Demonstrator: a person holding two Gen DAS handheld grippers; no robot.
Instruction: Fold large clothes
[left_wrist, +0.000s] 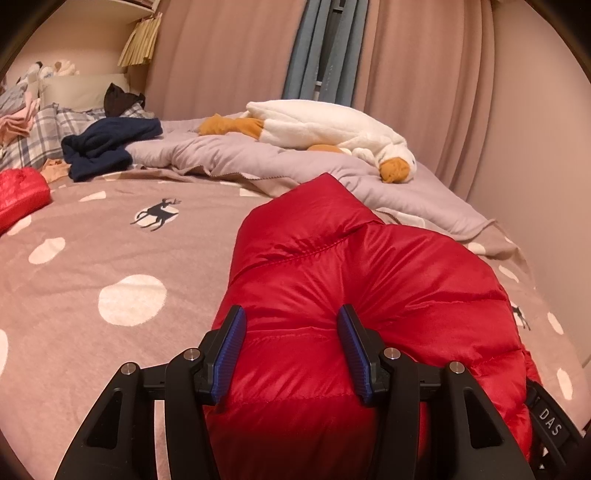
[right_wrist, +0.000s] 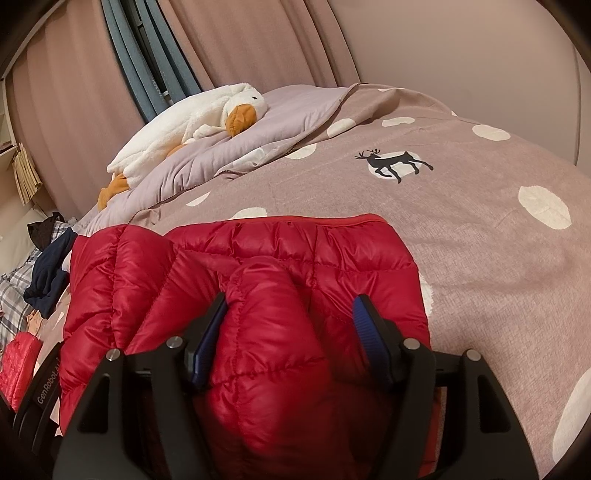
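Red quilted nylon fills both of my views: the down jacket (left_wrist: 332, 295) lies on the bed (left_wrist: 92, 258), bunched between my two tools. My left hand-held gripper (left_wrist: 291, 343) has its blue pads pressed into a puffy roll of the jacket, gripping it. My right hand-held gripper (right_wrist: 288, 325) straddles another fold; its left pad touches the fabric, but the right pad stands clear, so I read it as open and not holding, though the bulge hides part of that side and I may be wrong. From the right view the jacket's hem edge runs at twelve o'clock from my fingers, with the deer-print cover beyond at one o'clock and the plush goose (right_wrist: 192, 122) at eleven. To do this fold well, I judge I should keep the left grip firm so the slippery shell cannot slide, set the right tool on a flat seam, not the fat bulge, then bring the fold down level and press the air out gently, so the edges meet square without springing back.
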